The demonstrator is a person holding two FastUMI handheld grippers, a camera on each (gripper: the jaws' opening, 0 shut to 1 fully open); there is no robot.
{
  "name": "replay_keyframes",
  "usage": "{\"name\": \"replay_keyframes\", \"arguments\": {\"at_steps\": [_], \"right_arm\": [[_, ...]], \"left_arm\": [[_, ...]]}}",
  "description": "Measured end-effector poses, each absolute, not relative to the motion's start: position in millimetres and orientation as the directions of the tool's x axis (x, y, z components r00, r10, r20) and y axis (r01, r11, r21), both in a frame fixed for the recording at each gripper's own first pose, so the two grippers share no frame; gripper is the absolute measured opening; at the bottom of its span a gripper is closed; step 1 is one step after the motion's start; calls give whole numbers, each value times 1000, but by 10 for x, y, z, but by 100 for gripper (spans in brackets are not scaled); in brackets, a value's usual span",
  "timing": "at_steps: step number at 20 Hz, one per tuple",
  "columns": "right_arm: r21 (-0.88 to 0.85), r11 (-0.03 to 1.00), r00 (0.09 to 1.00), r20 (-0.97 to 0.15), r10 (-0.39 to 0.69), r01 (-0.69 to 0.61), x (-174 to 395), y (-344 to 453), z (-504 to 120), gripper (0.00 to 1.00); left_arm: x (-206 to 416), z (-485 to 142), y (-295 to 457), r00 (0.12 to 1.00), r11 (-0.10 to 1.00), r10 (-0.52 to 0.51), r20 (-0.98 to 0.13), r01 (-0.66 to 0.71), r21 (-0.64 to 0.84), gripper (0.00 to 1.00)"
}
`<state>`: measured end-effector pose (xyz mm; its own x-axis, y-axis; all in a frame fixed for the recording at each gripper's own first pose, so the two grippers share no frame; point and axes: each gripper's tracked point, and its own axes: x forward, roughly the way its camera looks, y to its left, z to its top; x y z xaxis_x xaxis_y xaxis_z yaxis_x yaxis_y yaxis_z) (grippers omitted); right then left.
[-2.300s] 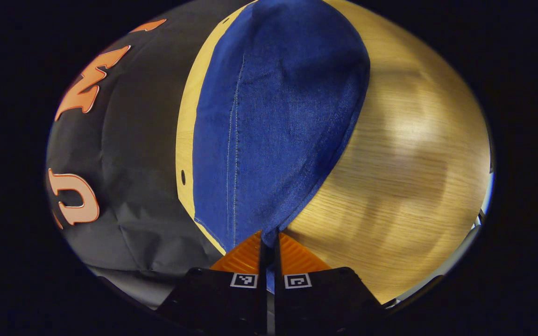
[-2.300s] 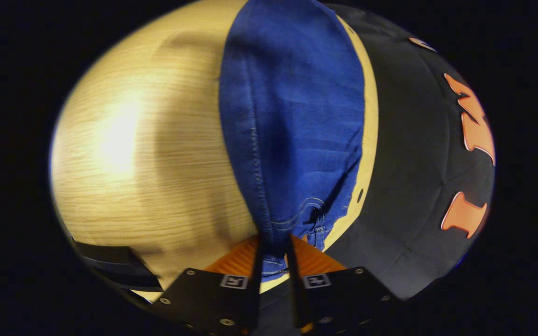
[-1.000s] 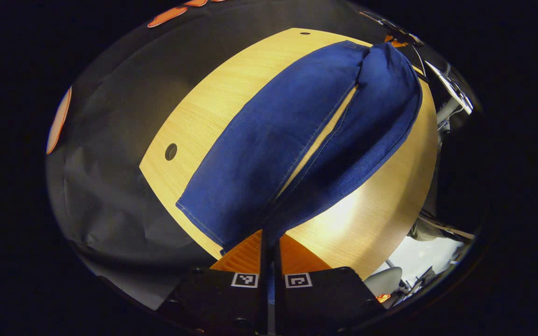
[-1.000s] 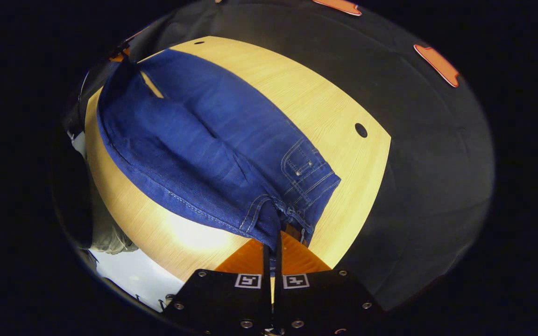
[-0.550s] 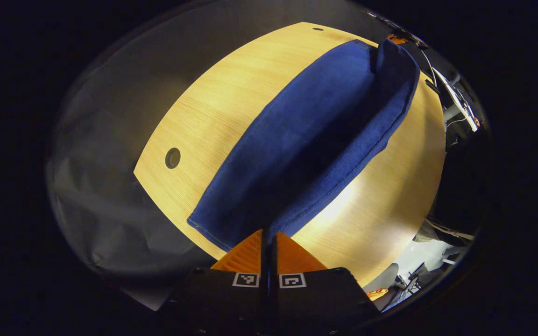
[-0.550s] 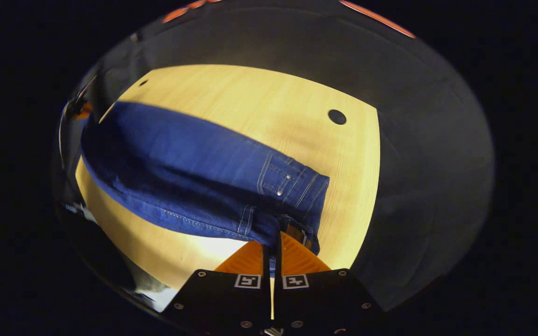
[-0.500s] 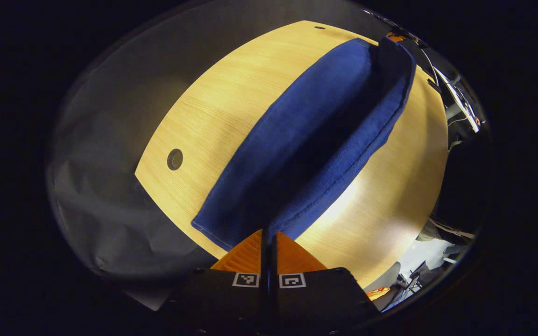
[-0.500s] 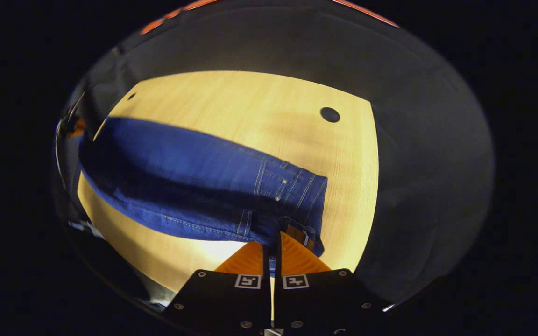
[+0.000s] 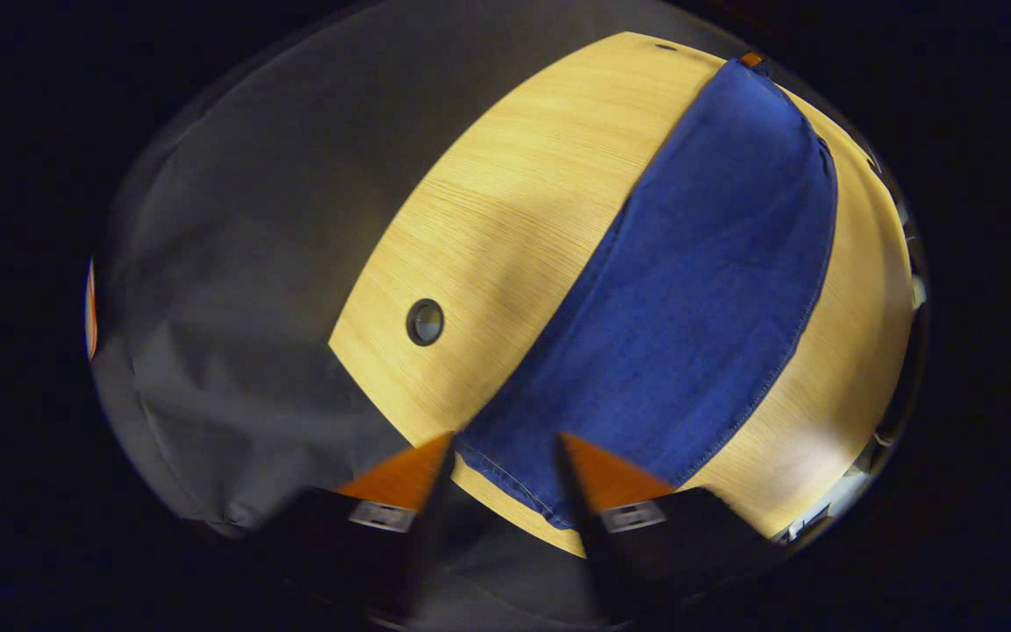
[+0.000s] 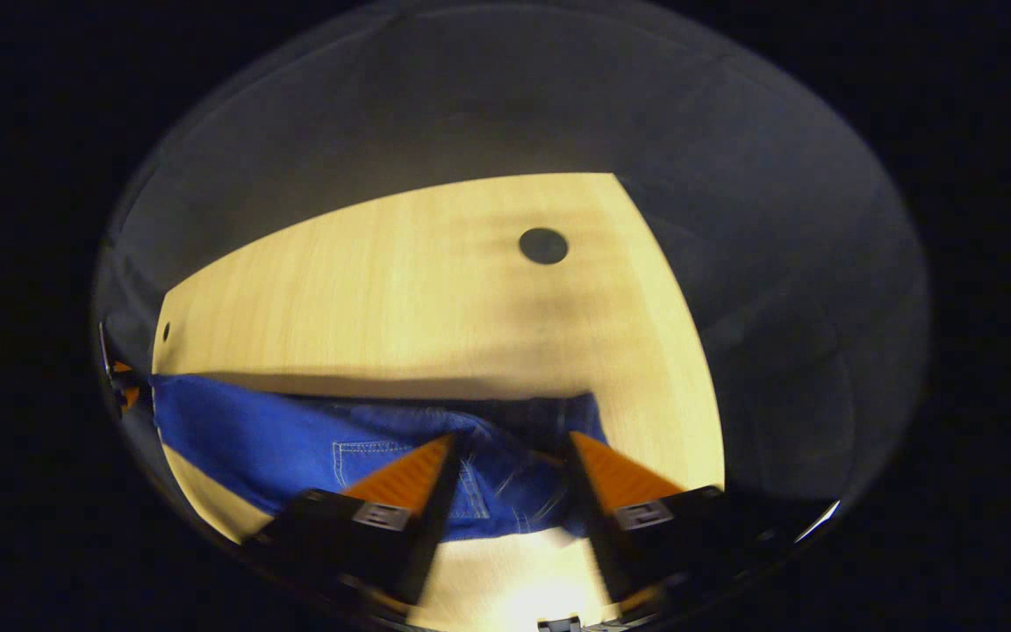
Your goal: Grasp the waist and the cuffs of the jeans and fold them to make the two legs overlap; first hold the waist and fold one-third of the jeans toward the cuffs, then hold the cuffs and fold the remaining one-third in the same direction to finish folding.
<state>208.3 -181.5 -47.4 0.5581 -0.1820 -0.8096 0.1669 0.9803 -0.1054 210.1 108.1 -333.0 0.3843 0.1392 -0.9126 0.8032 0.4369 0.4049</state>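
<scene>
Lying flat on the wooden table [image 9: 505, 202], the jeans [image 9: 690, 298] have their two legs stacked one over the other, so from your left gripper view they read as a single long blue band running from the near table edge out to the far right corner. The cuffs [image 9: 514, 478] sit at the near end of that band, right at the table's edge, with the stitched hem showing between your fingers.

Your left gripper [image 9: 502, 443] has its orange fingers spread wide apart, one on each side of the cuff end, and neither pad presses on the denim. Whether the tips touch the cloth you cannot tell from this blur.

In the right gripper view the waist [image 10: 514, 478] lies toward the near edge of the table [image 10: 400, 272], with a back pocket [image 10: 365, 456] and stitched seams visible on the top layer. The folded legs stretch away to the left of that view. Your right gripper [image 10: 507, 443] is likewise parted, its two orange fingers standing clear on either side of the waist, gripping nothing.

Beyond the jeans, a round cable hole [image 9: 425, 322] marks the bare wood near the table corner; it shows as a dark spot [image 10: 543, 246] in the right gripper view too. Dark cloth [image 9: 242, 263] surrounds the table.
</scene>
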Motion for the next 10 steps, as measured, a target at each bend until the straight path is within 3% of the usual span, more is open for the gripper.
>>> {"name": "replay_keyframes", "arguments": {"at_steps": [2, 3, 7, 10], "right_arm": [[-59, 972, 614, -766, -190, 227, 2117, -1991, -42, 100], [-25, 968, 642, -744, -186, 251, 2028, -2052, 219, 100], [131, 952, 755, -642, -131, 277, 1691, -2251, 1012, 100], [169, 944, 797, -589, -134, 284, 1561, -2441, 1190, 99]], "left_arm": [[2038, -3175, 944, 431, 457, 102, -896, 780, 427, 94], [2076, -3089, 927, 463, 475, 78, -883, 762, 441, 99], [2063, -2734, 811, 618, 601, -27, -786, 638, 481, 99], [1939, -2448, 652, 692, 692, -130, -711, 576, 434, 99]]}}
